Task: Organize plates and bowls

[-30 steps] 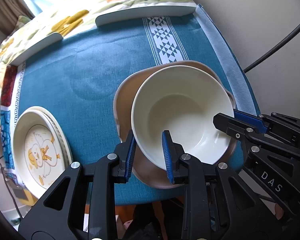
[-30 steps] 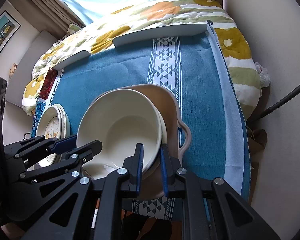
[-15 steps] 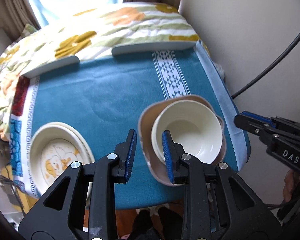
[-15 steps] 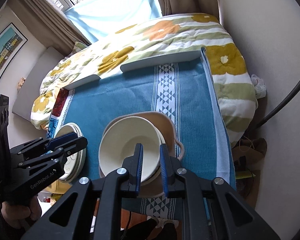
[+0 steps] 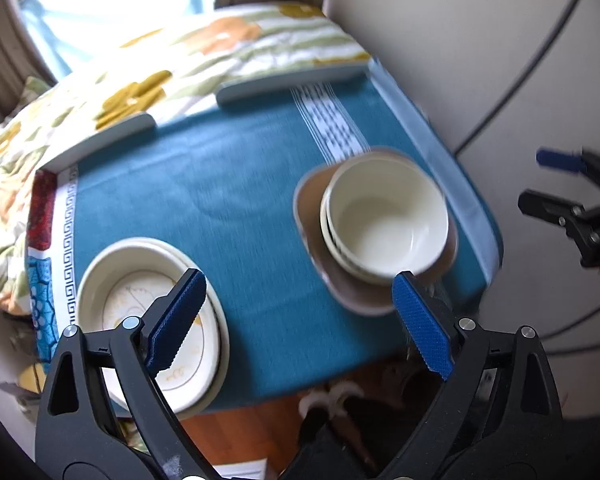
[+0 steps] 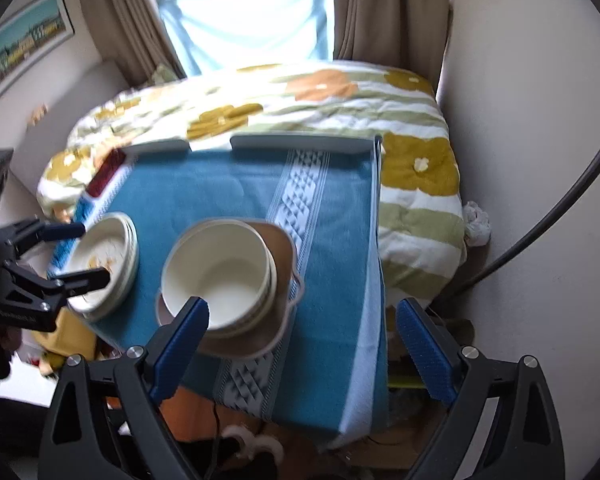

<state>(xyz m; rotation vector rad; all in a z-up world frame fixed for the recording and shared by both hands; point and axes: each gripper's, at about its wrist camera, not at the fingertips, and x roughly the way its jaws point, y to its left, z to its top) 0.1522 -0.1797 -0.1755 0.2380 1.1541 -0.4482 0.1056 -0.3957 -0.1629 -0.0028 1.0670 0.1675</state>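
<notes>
Cream bowls [image 5: 384, 216] are nested and sit in a brown handled dish [image 5: 364, 296] at the right of the blue-clothed table; they also show in the right wrist view [image 6: 220, 272]. A stack of cream plates with a chick picture [image 5: 152, 320] lies at the front left and shows in the right wrist view [image 6: 104, 260]. My left gripper [image 5: 300, 320] is open and empty, held above and in front of the table. My right gripper [image 6: 300, 344] is open and empty, raised off the table's front right.
The blue tablecloth [image 6: 228, 184] covers a small table with raised grey rails [image 6: 304, 142] at its far edge. A flowered quilt on a bed [image 6: 340, 92] lies behind. A wall [image 6: 540, 160] and a dark cable stand at the right.
Both grippers have let go of the bowl, opened wide and pulled up and back from the table. The bowl rests on the stack in the brown dish.
</notes>
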